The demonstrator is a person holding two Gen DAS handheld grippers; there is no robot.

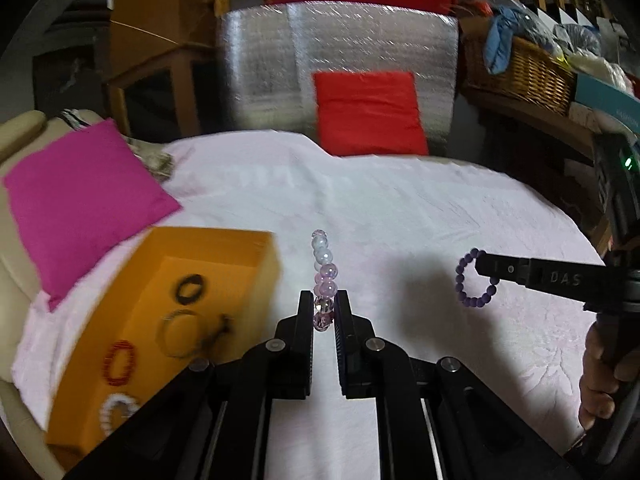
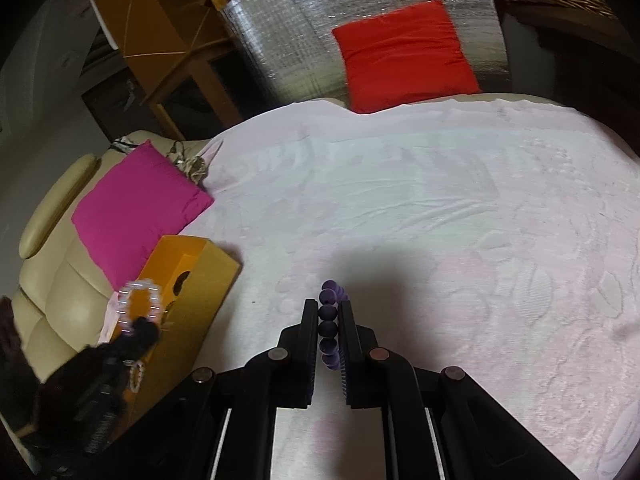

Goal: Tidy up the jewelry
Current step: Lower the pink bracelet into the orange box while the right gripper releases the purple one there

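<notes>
My left gripper [image 1: 323,300] is shut on a bracelet of clear pink and white beads [image 1: 325,268], which stands up edge-on between the fingers, lifted off the cloth. My right gripper [image 2: 329,308] is shut on a purple bead bracelet [image 2: 329,320]; in the left wrist view that purple bracelet [image 1: 474,278] hangs as a ring from the right gripper [image 1: 482,264] at the right. An open orange box [image 1: 256,248] lies at the left with a black ring, a thin hoop, a red bracelet [image 1: 119,362] and a white one inside. In the right wrist view the left gripper [image 2: 138,326] is blurred beside the box [image 2: 208,280].
A pale pink cloth [image 2: 440,200] covers the round table. A magenta cushion [image 1: 80,200] rests on a cream chair at the left, a red cushion [image 1: 368,114] on a silver-covered chair at the back. A wicker basket [image 1: 520,68] of clothes stands back right. A hand [image 1: 600,376] holds the right gripper.
</notes>
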